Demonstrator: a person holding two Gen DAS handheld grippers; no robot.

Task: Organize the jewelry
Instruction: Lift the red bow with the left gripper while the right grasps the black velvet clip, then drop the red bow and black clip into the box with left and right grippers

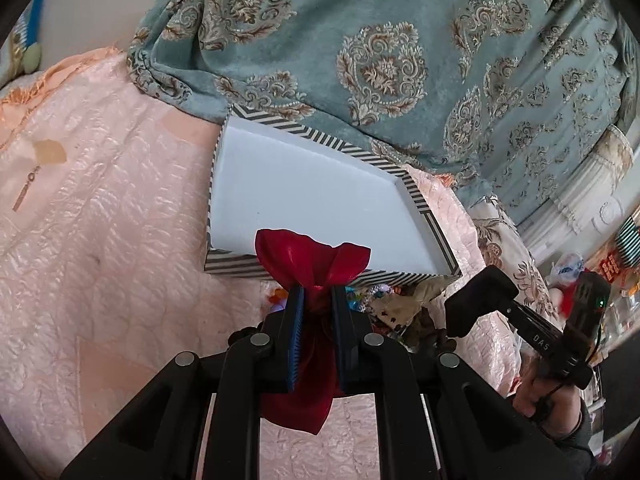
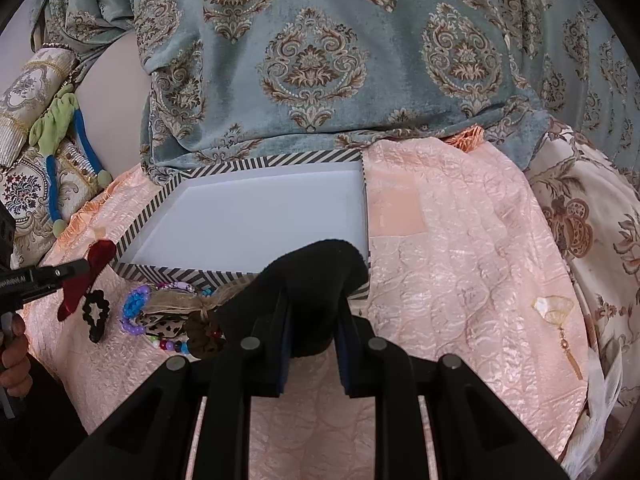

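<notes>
Pink quilted bedspread (image 2: 460, 240) carries a striped-rim tray (image 1: 224, 148) with a bare white floor, and a jewelry pile (image 2: 168, 316) lies just beside its near rim. The left gripper (image 1: 316, 304) is clamped on a red pouch (image 1: 312, 256), the right gripper (image 2: 312, 320) on a black pouch (image 2: 316, 276), both held near that rim. Each pouch is best carried clear over the rim and set flat in its own corner before the jaws are parted, so nothing snags the pile.

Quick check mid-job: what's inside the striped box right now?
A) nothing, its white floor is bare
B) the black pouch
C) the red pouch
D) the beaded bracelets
A: the striped box shows only a bare white floor; the red pouch and black pouch are gripped in front of it, and the beaded bracelets lie outside its near wall.
</notes>
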